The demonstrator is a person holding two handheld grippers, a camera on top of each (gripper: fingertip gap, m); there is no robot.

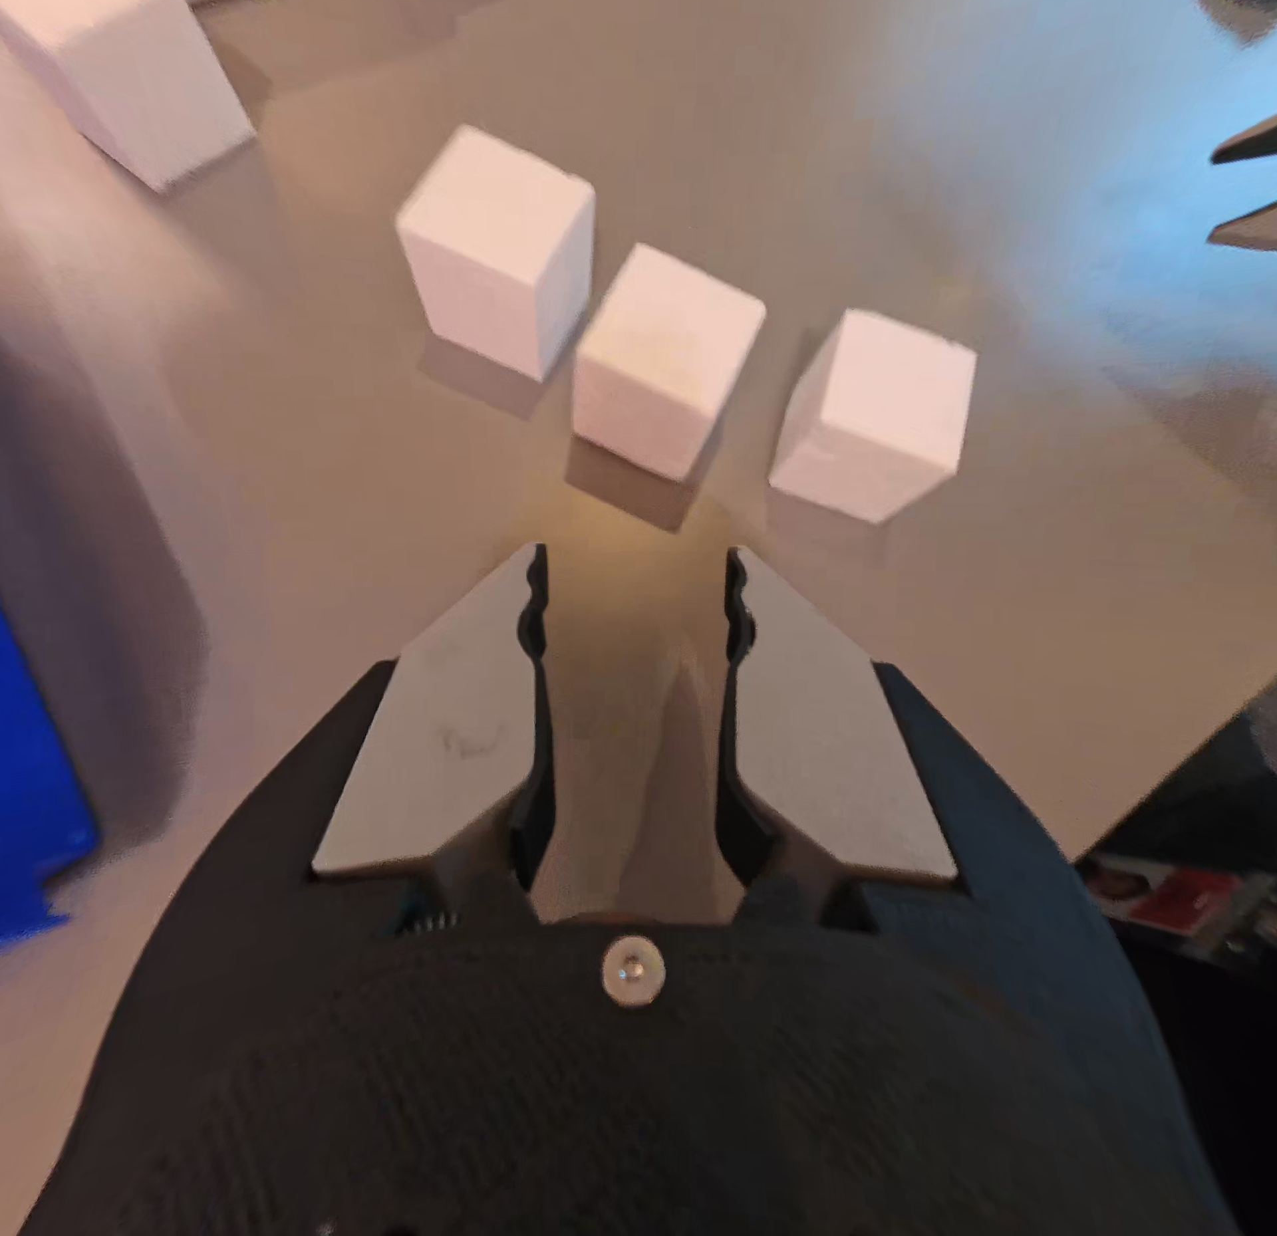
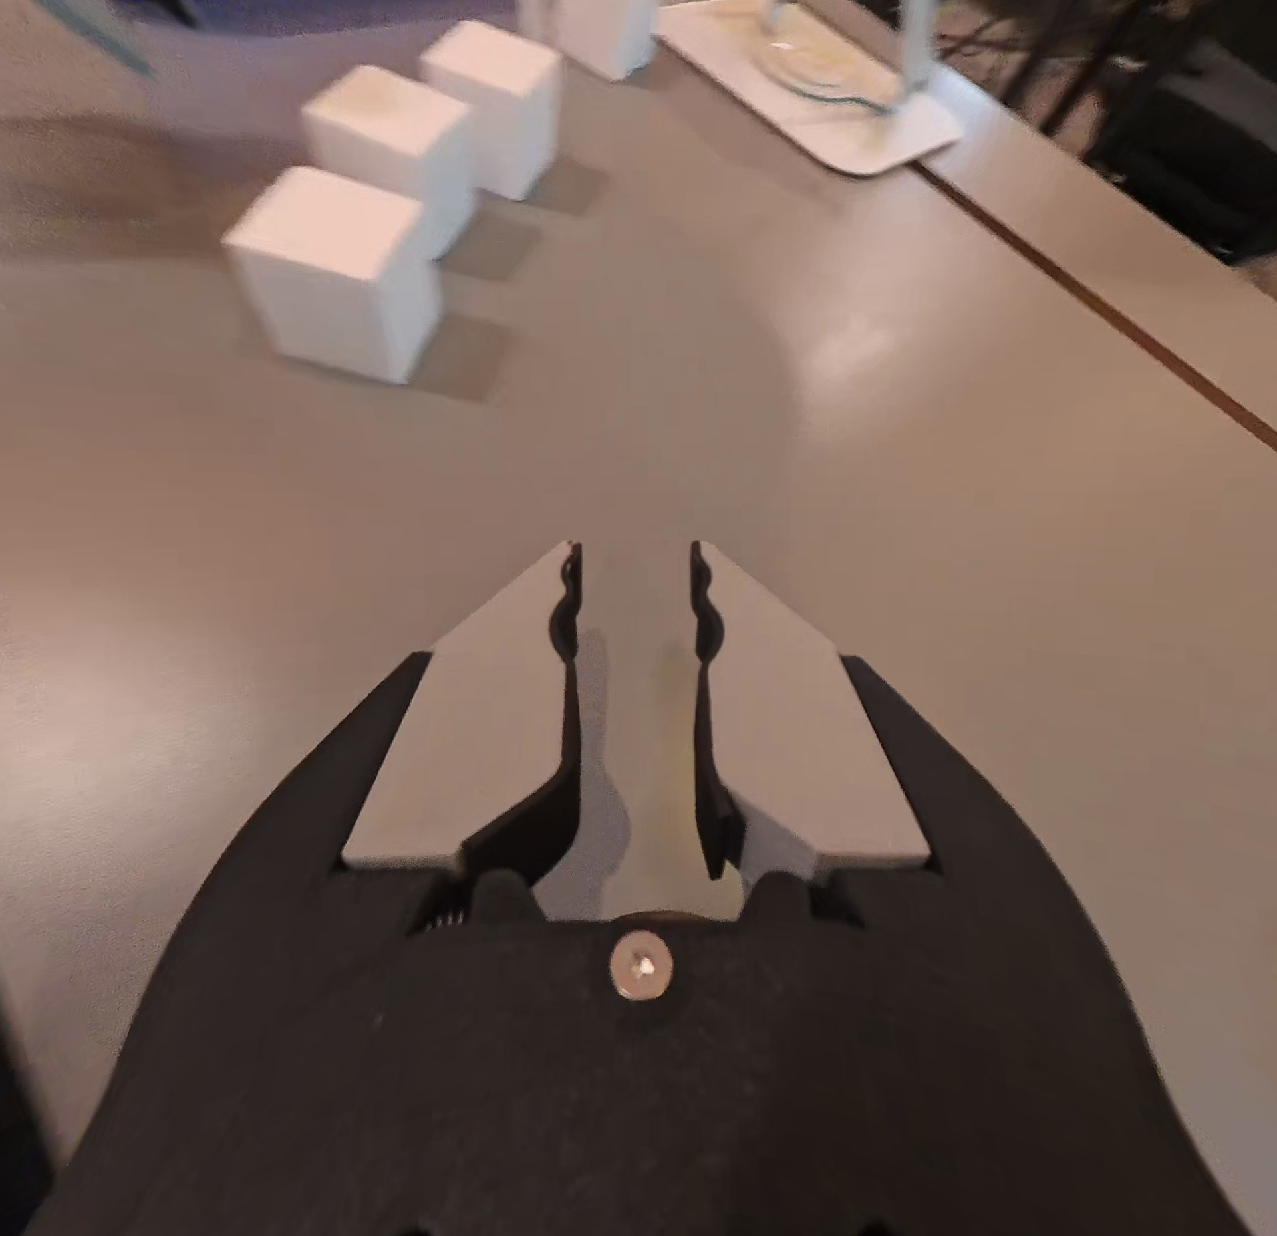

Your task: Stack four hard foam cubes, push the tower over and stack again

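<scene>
Several white foam cubes lie apart on the grey table. In the left wrist view, three stand in a diagonal row: a far one (image 1: 497,249), a middle one (image 1: 663,360) and a right one (image 1: 877,408); a fourth (image 1: 131,63) sits at the top left. My left gripper (image 1: 636,553) is open and empty, just short of the middle cube. In the right wrist view the same row shows at upper left: near cube (image 2: 332,270), middle cube (image 2: 394,146), far cube (image 2: 497,97), and a fourth (image 2: 608,8) behind. My right gripper (image 2: 636,546) is open and empty, well short of them.
A white flat base with a clear stand (image 2: 815,77) lies at the far right of the table. A blue object (image 1: 34,774) is at the left edge. The table edge (image 1: 1140,774) runs at the right. The other gripper's fingertips (image 1: 1244,187) show at the right edge. Some 30 centimetres of space lies between my two pairs of fingers.
</scene>
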